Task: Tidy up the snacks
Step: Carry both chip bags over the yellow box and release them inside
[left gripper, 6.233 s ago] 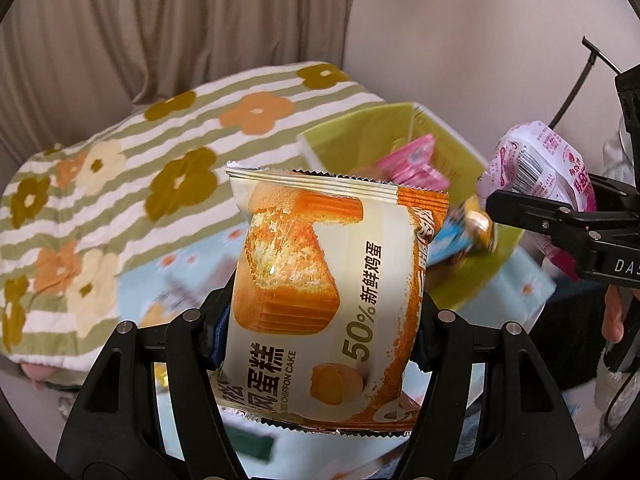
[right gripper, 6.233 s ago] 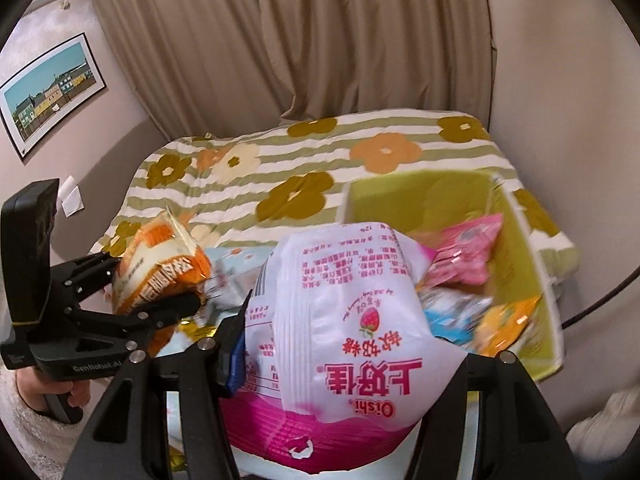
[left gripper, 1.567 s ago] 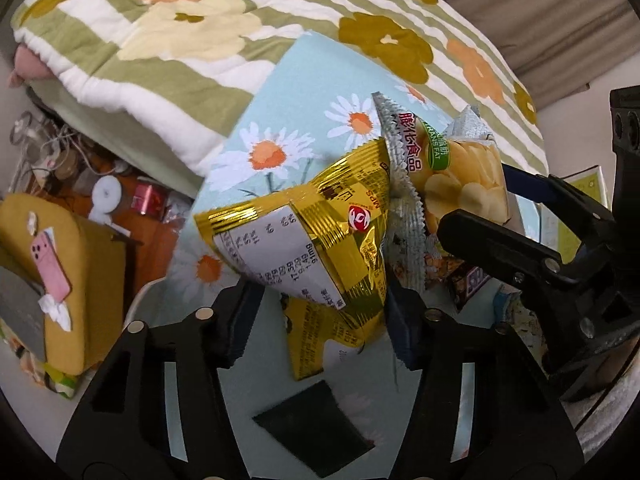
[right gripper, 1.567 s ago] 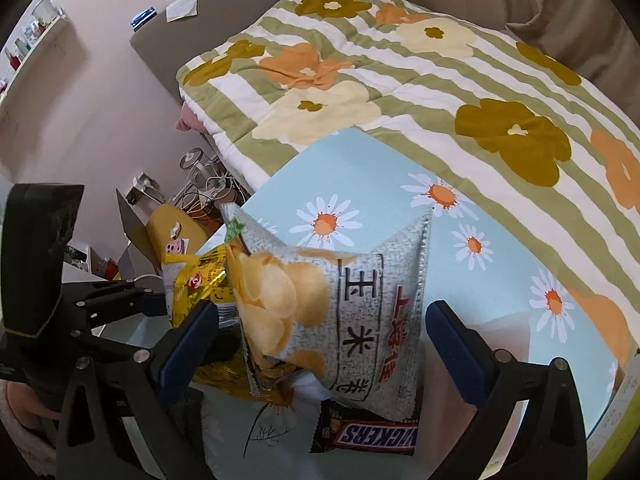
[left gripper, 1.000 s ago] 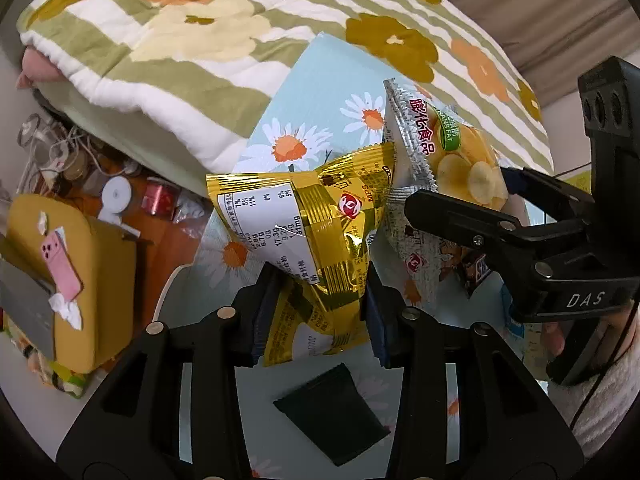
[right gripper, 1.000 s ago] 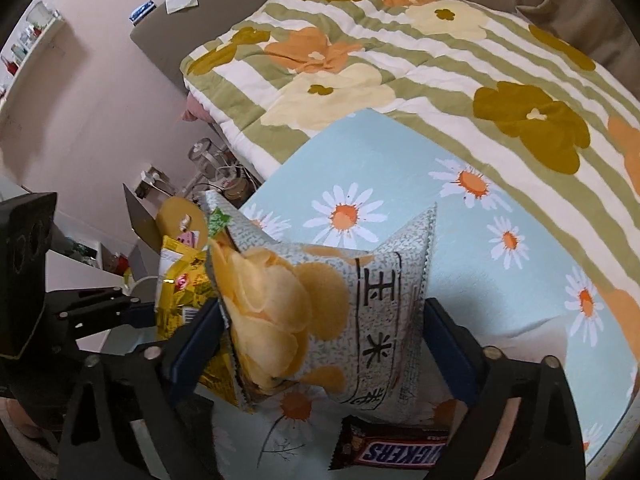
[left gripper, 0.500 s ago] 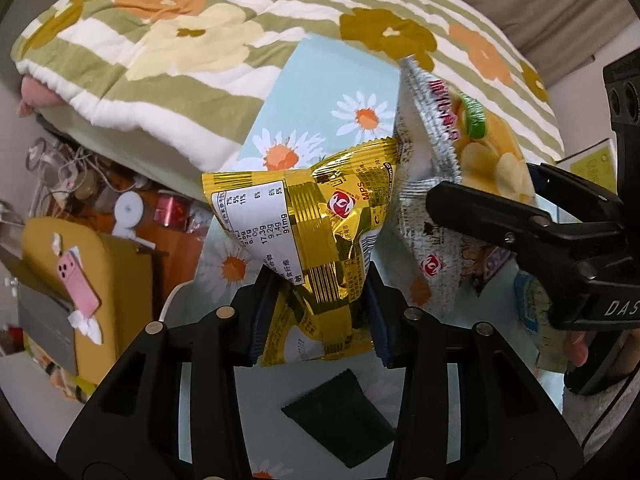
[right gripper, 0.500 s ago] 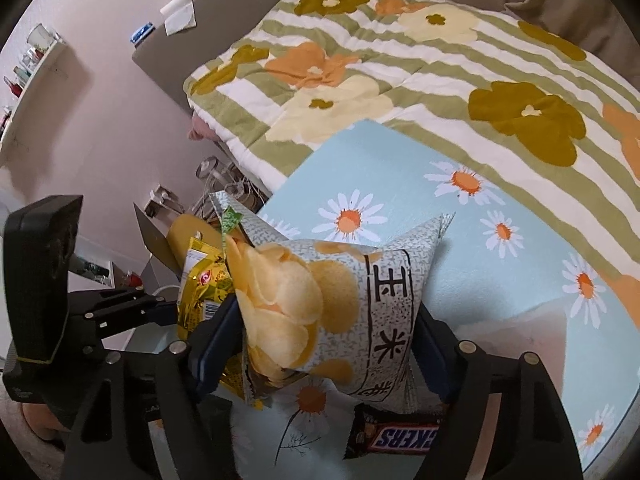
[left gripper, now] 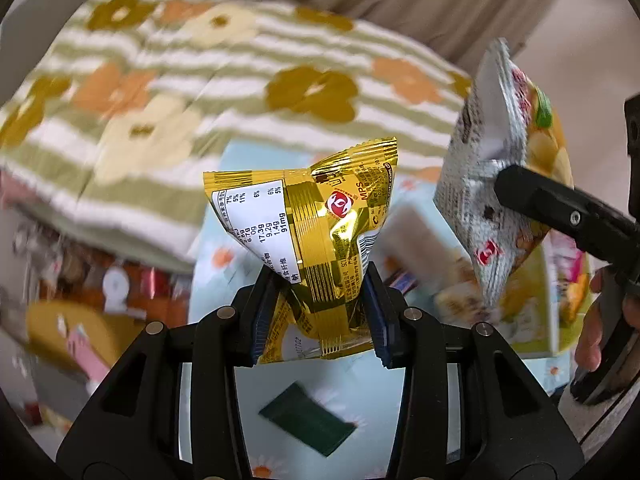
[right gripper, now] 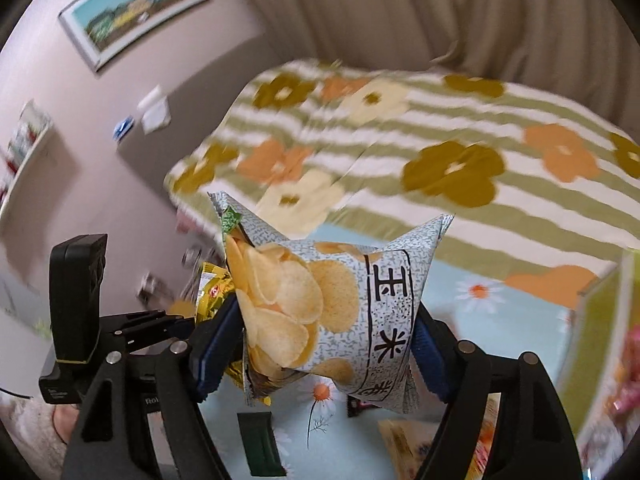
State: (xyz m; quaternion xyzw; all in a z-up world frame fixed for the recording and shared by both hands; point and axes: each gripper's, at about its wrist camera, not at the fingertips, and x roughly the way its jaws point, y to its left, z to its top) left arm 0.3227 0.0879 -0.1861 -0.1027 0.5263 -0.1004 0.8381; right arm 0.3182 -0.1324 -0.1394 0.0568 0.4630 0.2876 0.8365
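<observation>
Readable print on the two snack bags

The gold bag (left gripper: 320, 240) carries "MPS", a red round logo and a nutrition table with "17.3g", "9.2g", "1.4g", "91mg" at its 9 o'clock side; the grey chip bag (right gripper: 340, 304) shows large characters "玉米" at its 3 o'clock side.

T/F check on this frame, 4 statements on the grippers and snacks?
1. The left gripper is shut on the gold packet. True.
2. The right gripper is empty. False: it grips the chips bag.
3. A dark green packet lies on the daisy cloth. True.
4. Both bags lie on the cloth. False: both are held above it.
</observation>
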